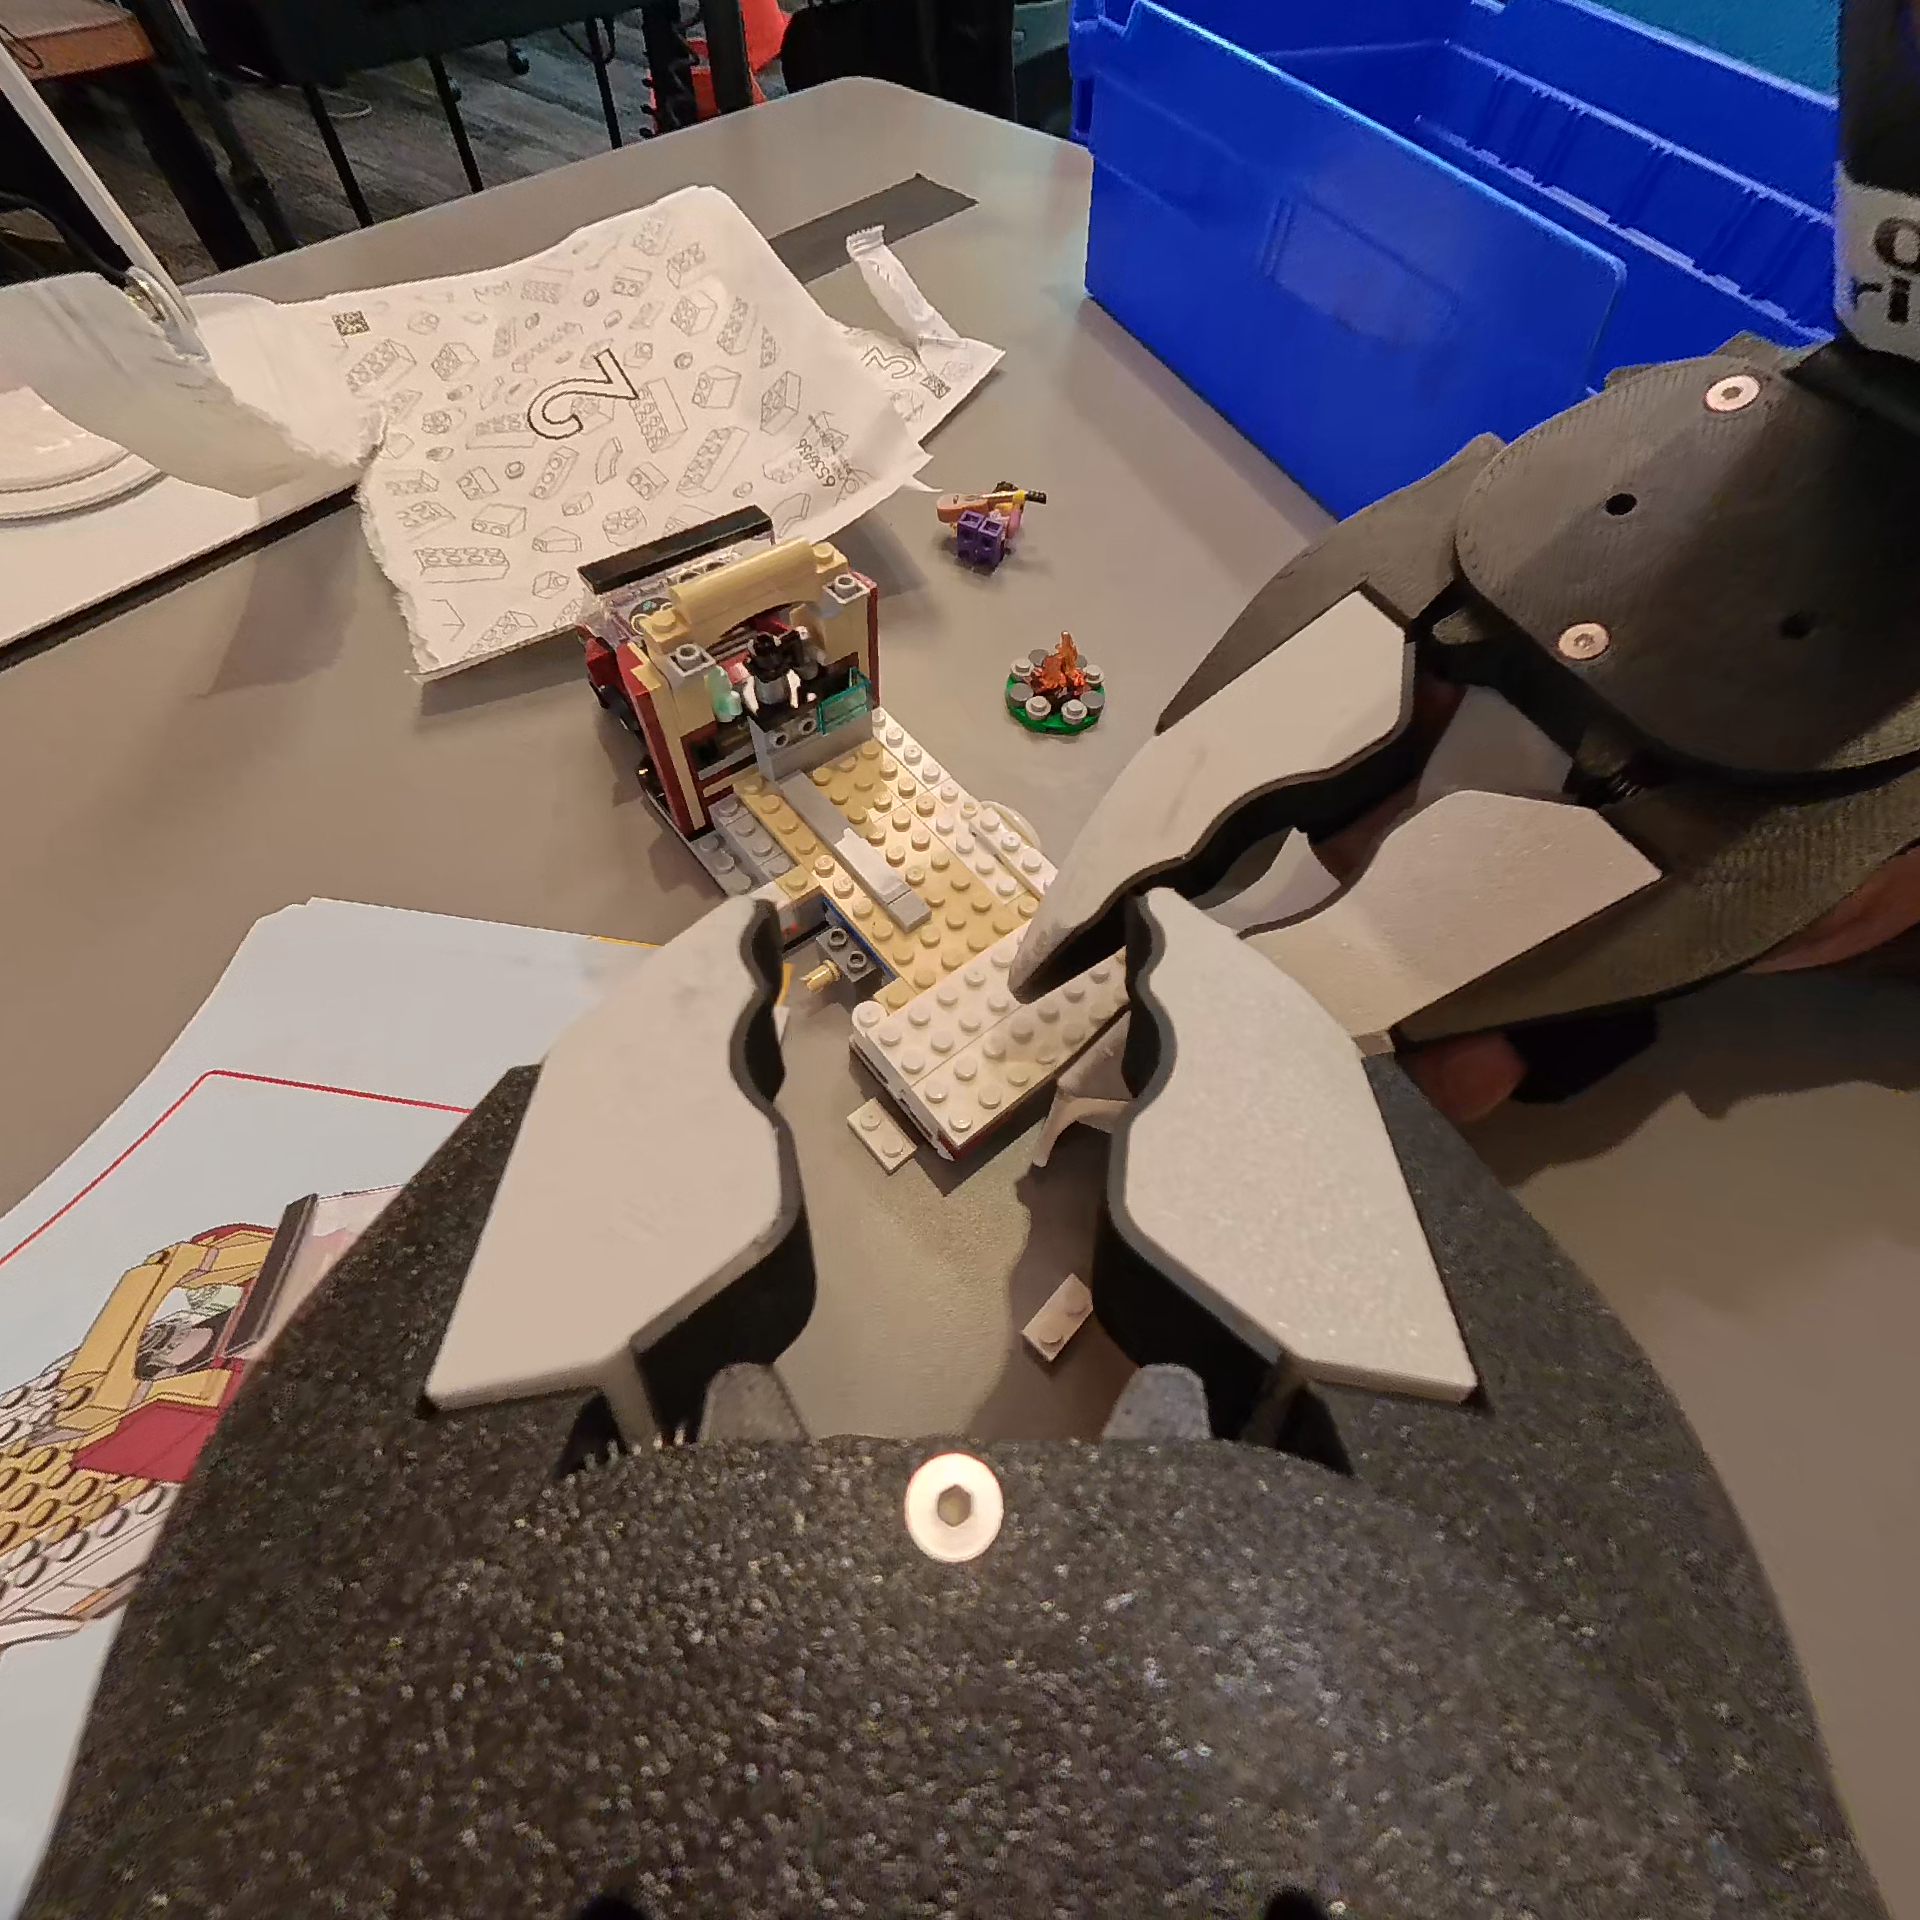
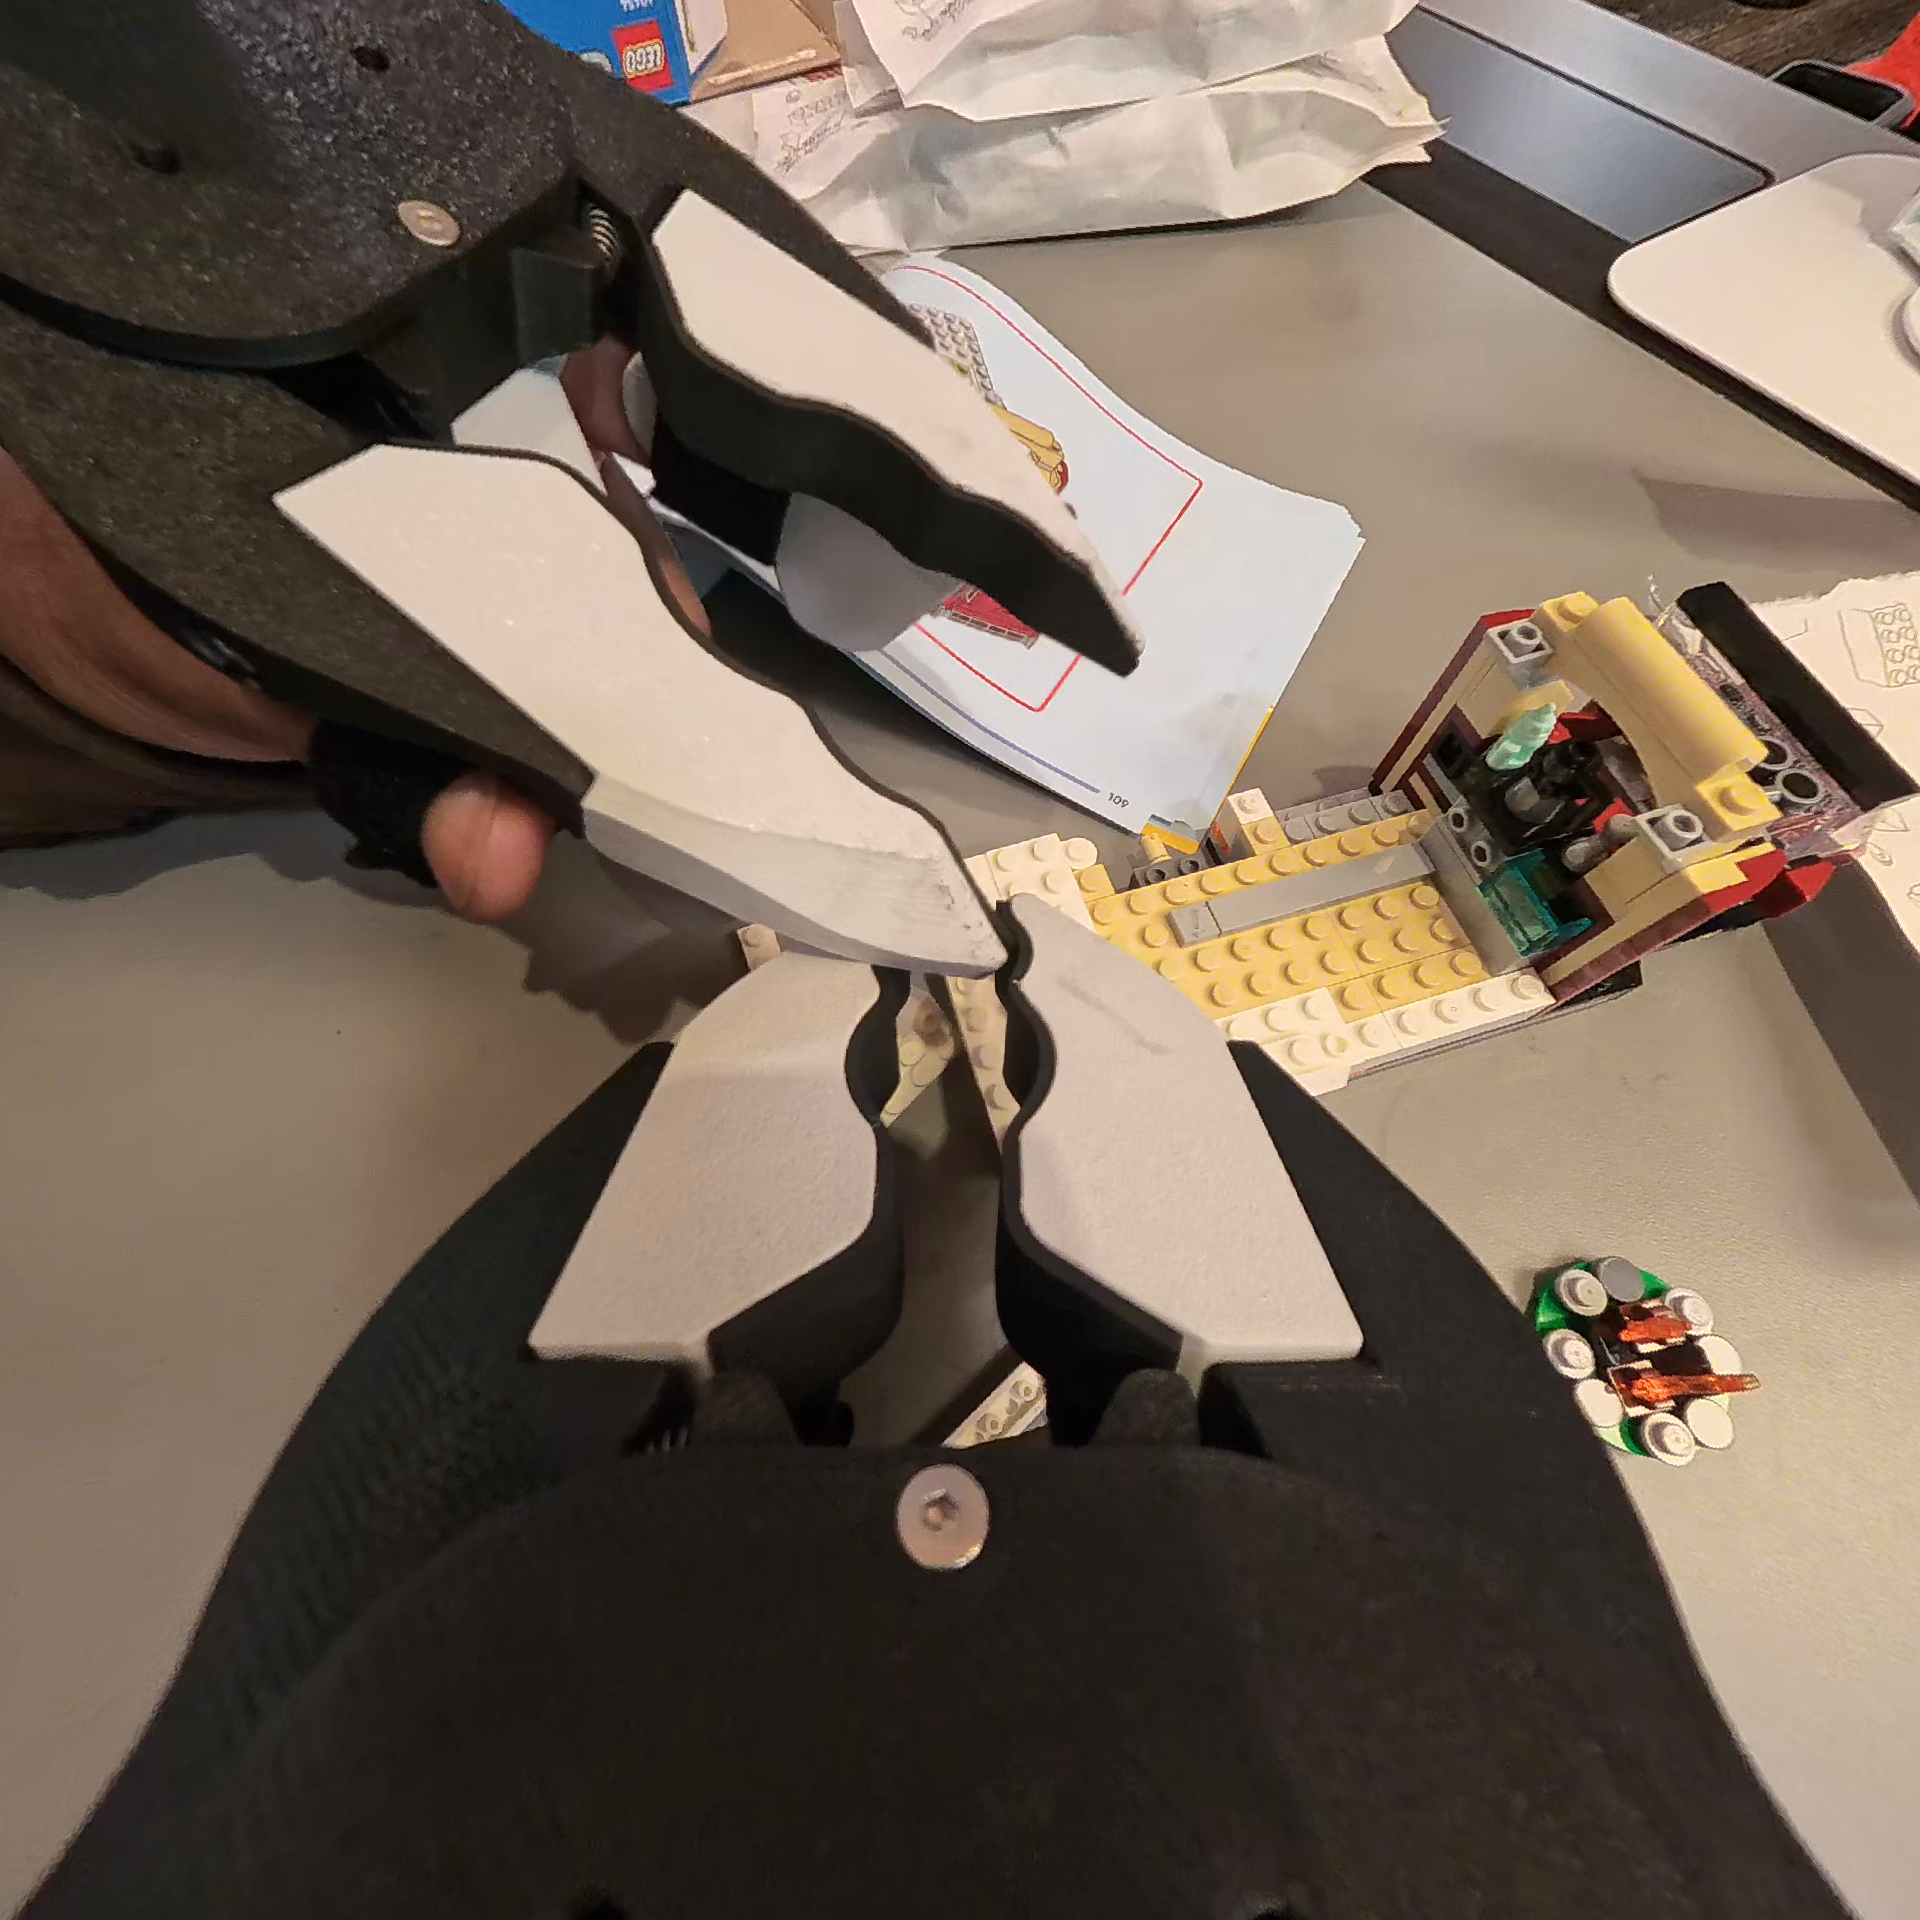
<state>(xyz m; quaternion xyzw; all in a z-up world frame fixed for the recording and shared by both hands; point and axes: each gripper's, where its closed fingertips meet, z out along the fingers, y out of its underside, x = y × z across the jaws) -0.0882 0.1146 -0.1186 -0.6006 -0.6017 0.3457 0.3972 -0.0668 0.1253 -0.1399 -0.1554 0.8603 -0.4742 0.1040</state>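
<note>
A part-built brick vehicle with a tan studded floor stands on the grey table. My right gripper is shut on a white studded panel at the near end of that floor. In the left wrist view it comes in from the right, one finger on top of the panel. My left gripper is open and holds nothing. Its right fingertip is beside the panel's end. In the right wrist view the left gripper reaches in from the upper left.
An instruction booklet lies at the left, and a printed paper bag behind the vehicle. A blue bin stands at the back right. A small campfire piece, a purple piece and two loose grey plates lie on the table. My left and right fingertips are right by each other.
</note>
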